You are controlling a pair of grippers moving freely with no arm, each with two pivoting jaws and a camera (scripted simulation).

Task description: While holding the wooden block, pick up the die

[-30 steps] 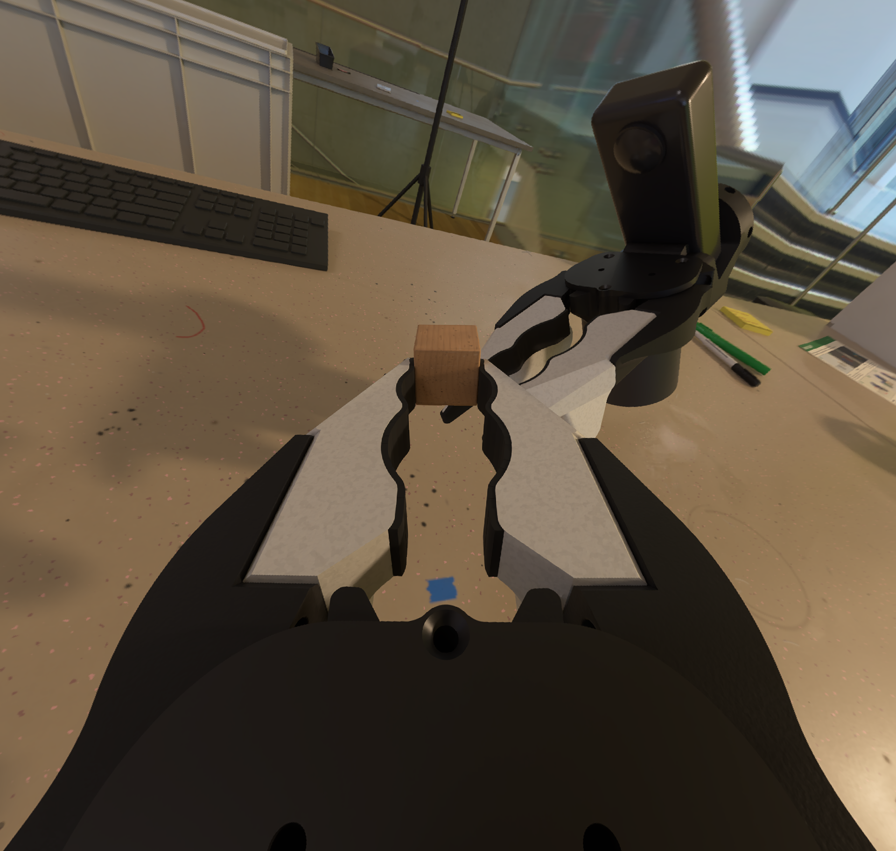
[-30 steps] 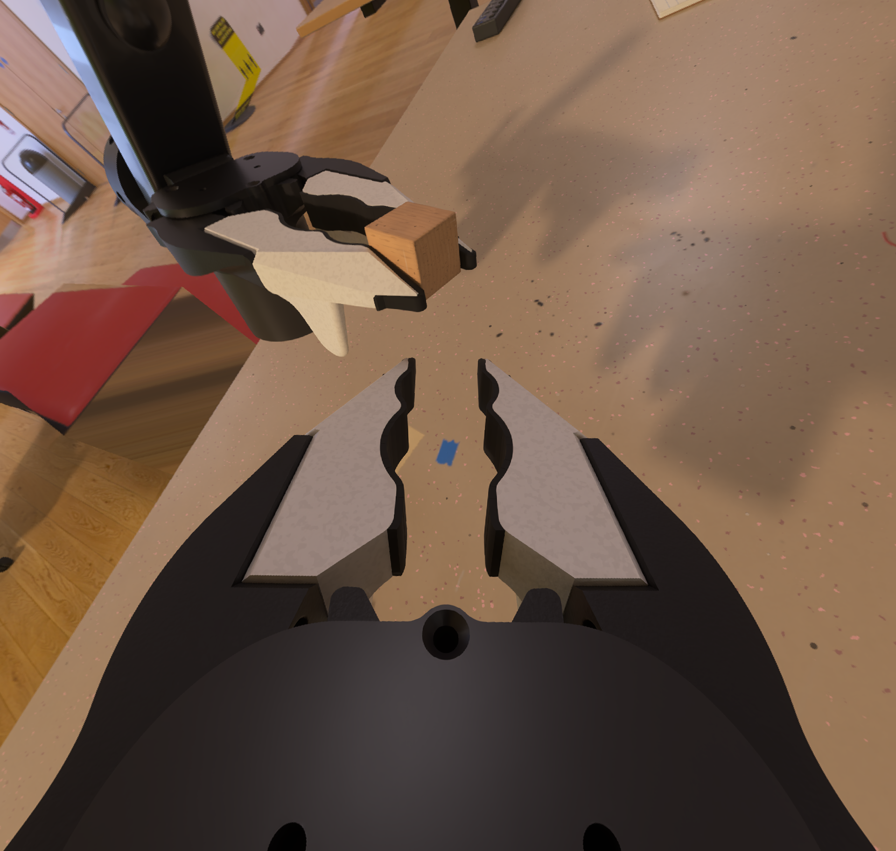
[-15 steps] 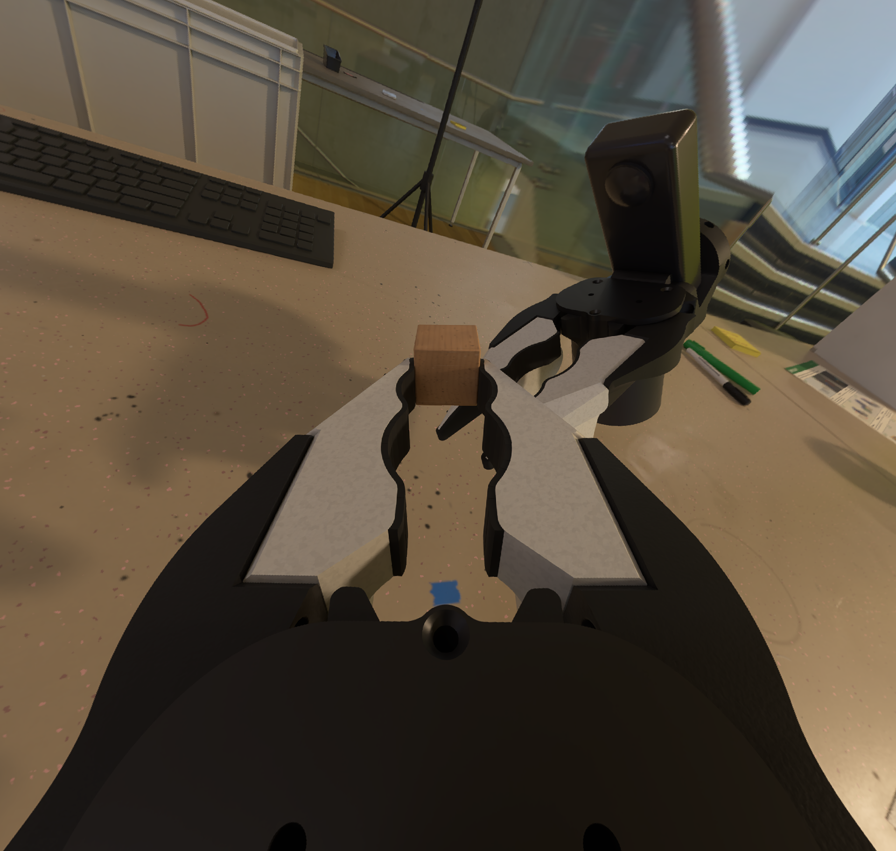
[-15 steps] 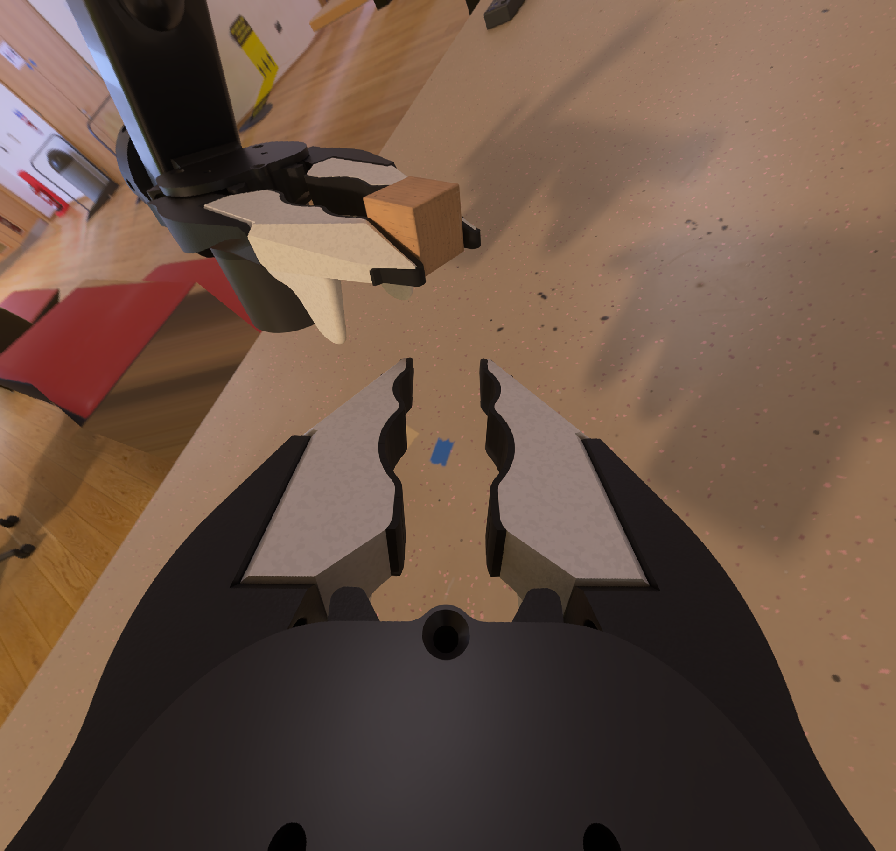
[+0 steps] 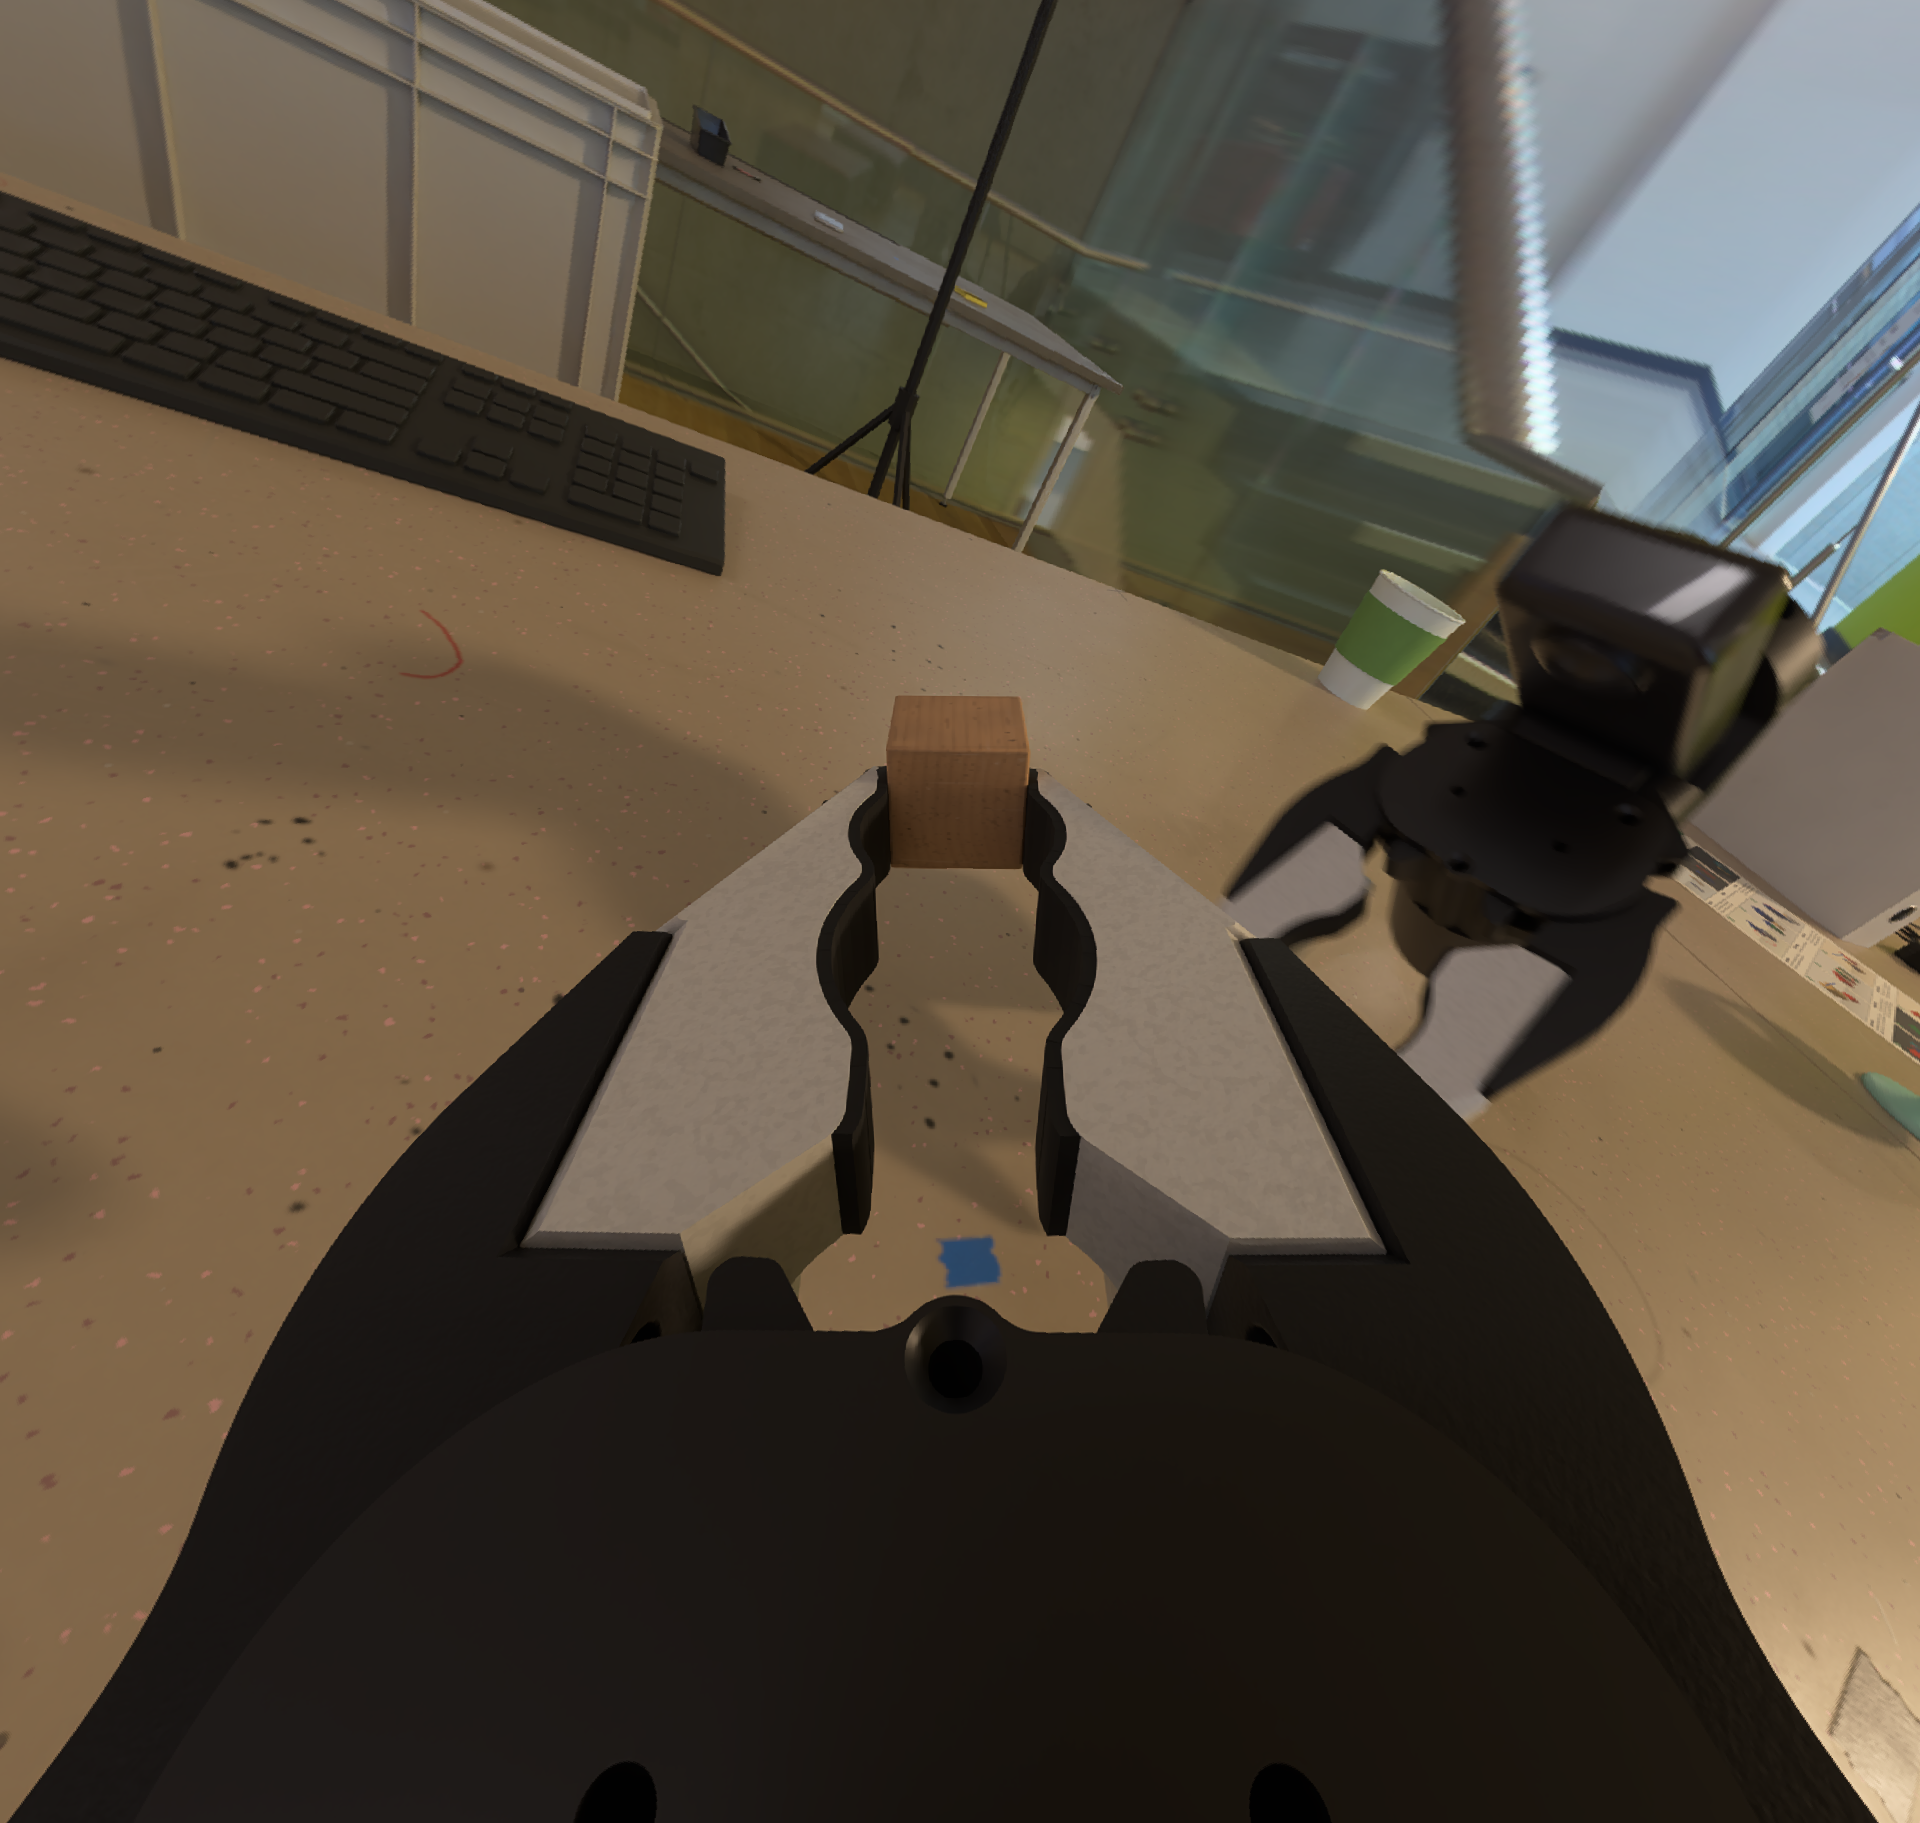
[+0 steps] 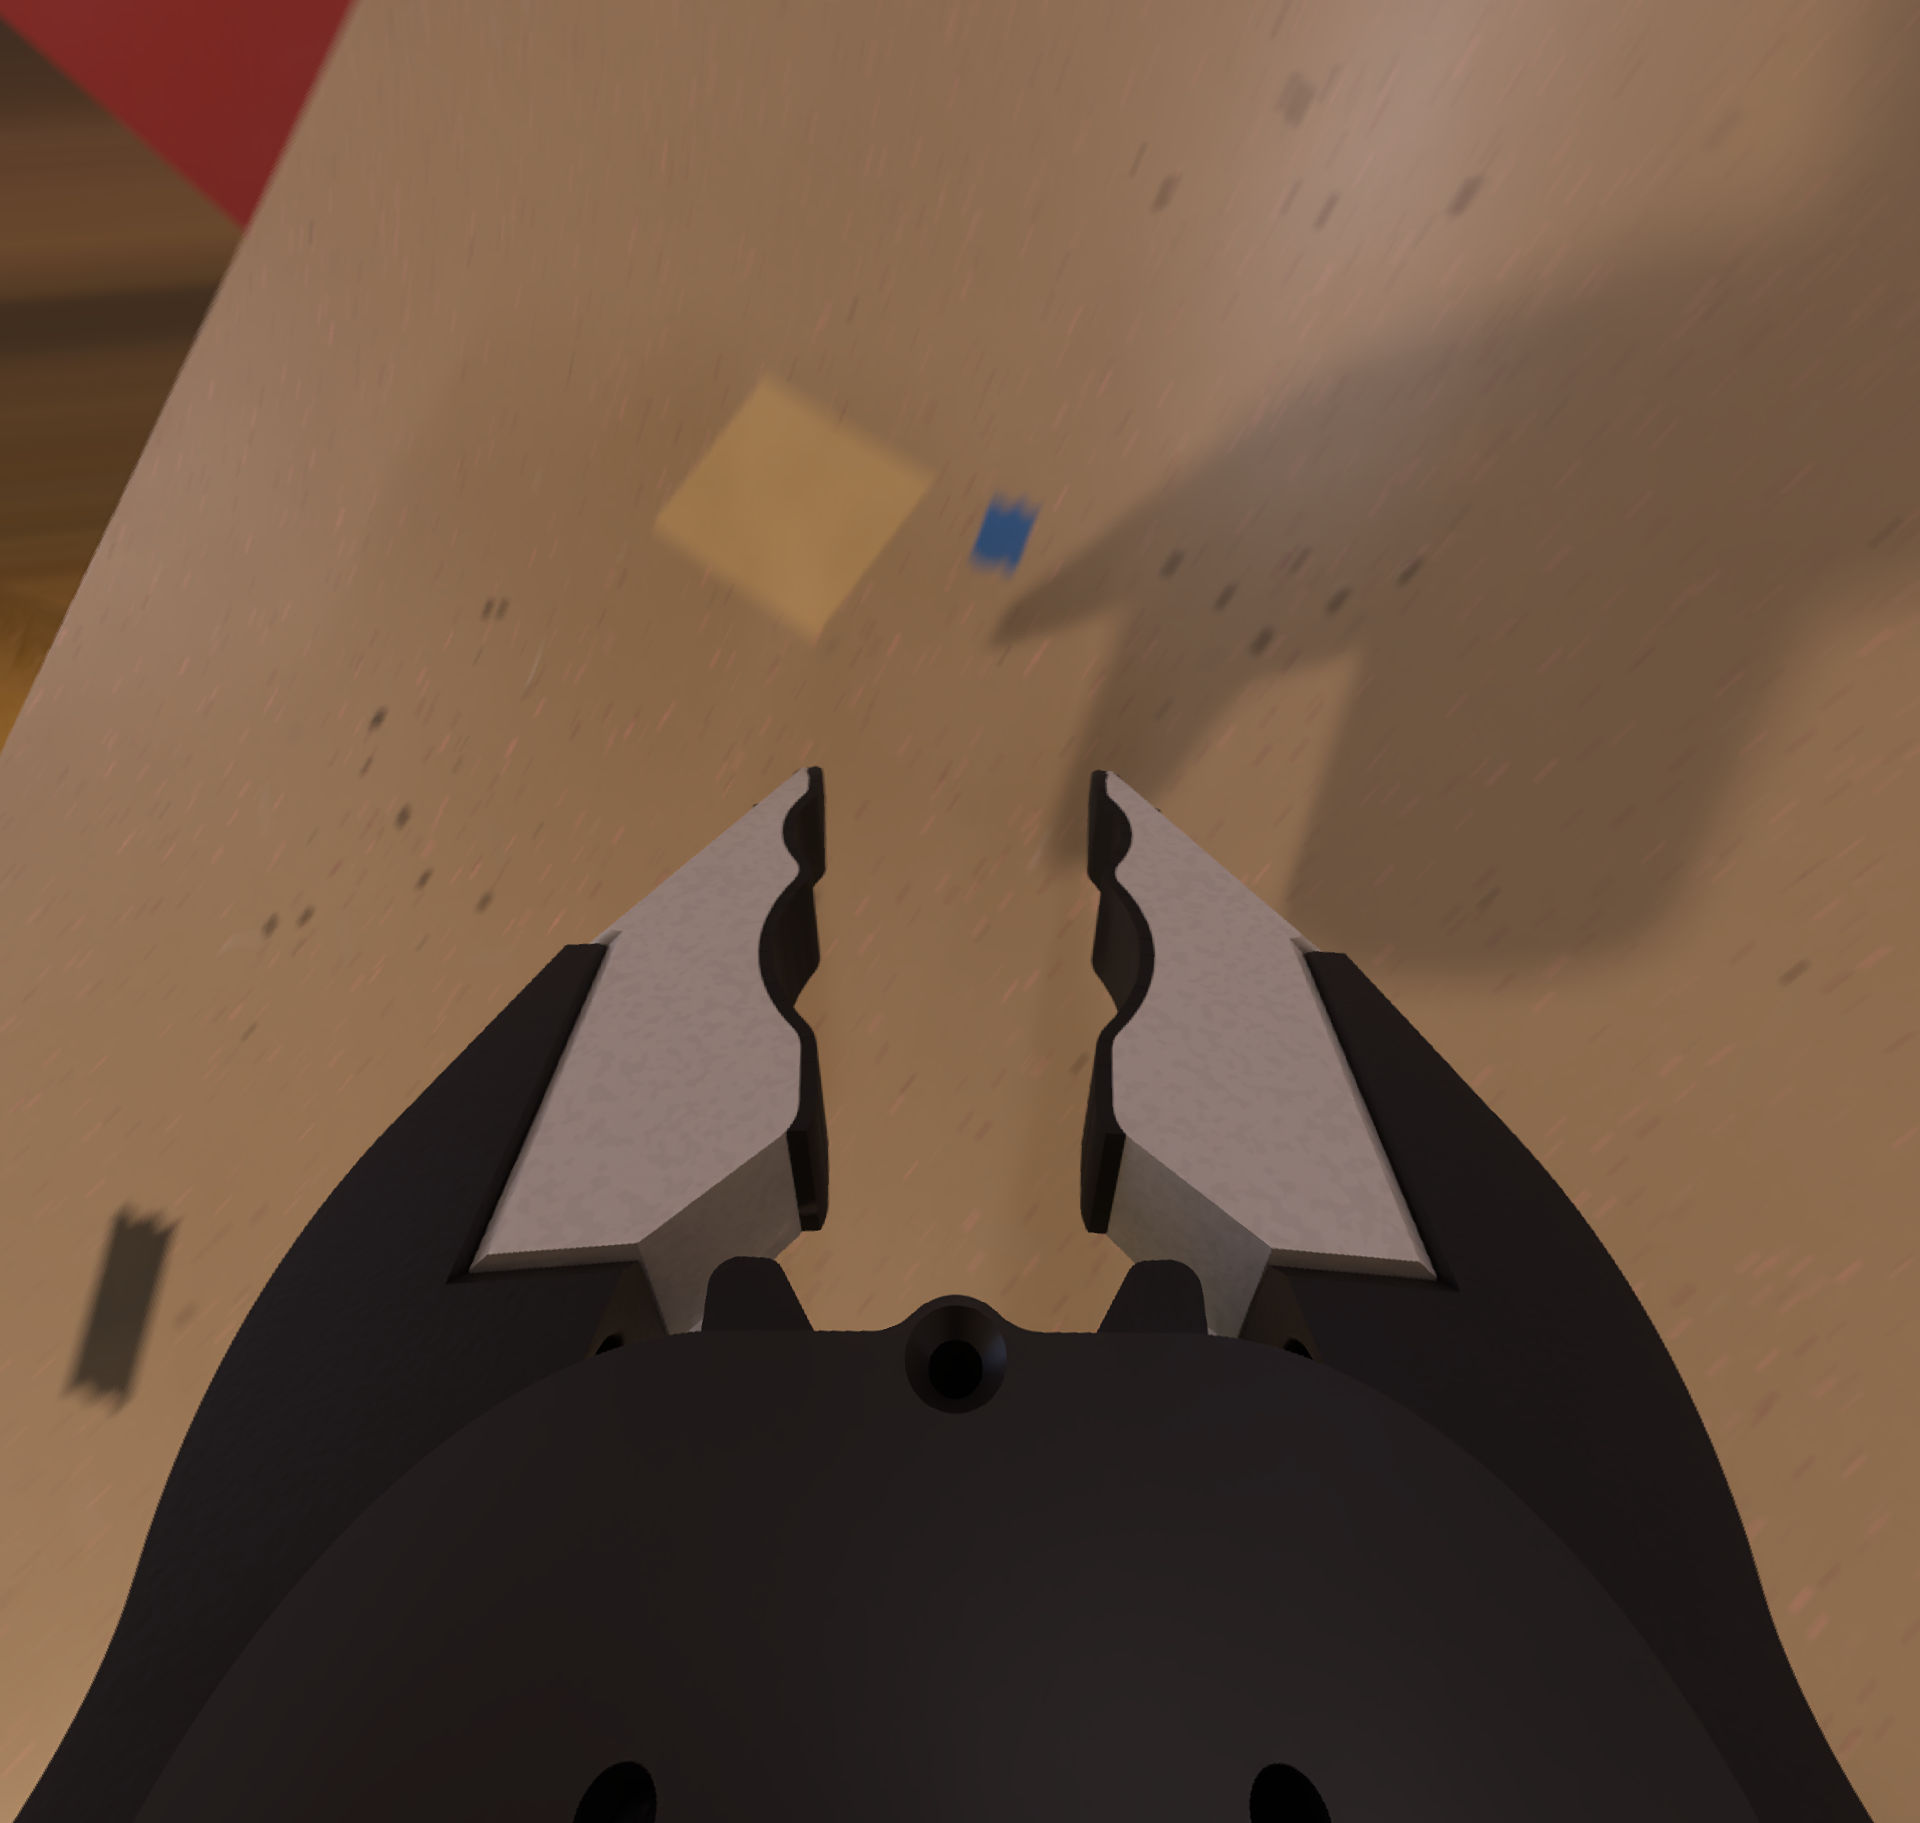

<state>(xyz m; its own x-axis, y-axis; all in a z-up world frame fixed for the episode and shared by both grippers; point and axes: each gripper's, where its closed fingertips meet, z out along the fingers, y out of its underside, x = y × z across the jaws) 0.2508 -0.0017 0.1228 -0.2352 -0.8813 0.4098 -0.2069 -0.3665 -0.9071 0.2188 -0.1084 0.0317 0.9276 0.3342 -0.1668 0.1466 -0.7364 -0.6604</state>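
Note:
My left gripper point(image 5: 956, 786) is shut on the wooden block point(image 5: 956, 797), a light-brown cube pinched at the fingertips and held above the tan table point(image 5: 312, 942). My right gripper point(image 6: 956, 786) is open and empty, pointing down at the table; the view is blurred by motion. It also shows, blurred, at the right of the left wrist view point(image 5: 1351, 1015), apart from the block. I cannot make out a die with pips in either view. A flat-looking tan square point(image 6: 795, 506) lies on the table ahead of the right fingers.
A black keyboard point(image 5: 364, 402) and a white crate point(image 5: 312, 163) are at the far left. A green-and-white cup point(image 5: 1387, 635), a grey box point(image 5: 1818, 817) and papers point(image 5: 1818, 963) are at the right. Blue tape point(image 6: 1005, 532) marks the table. The table edge runs along the left point(image 6: 208, 339).
My right gripper has swung away to the right of the left gripper, tipped down toward the table and opened wider. The left gripper still holds the block.

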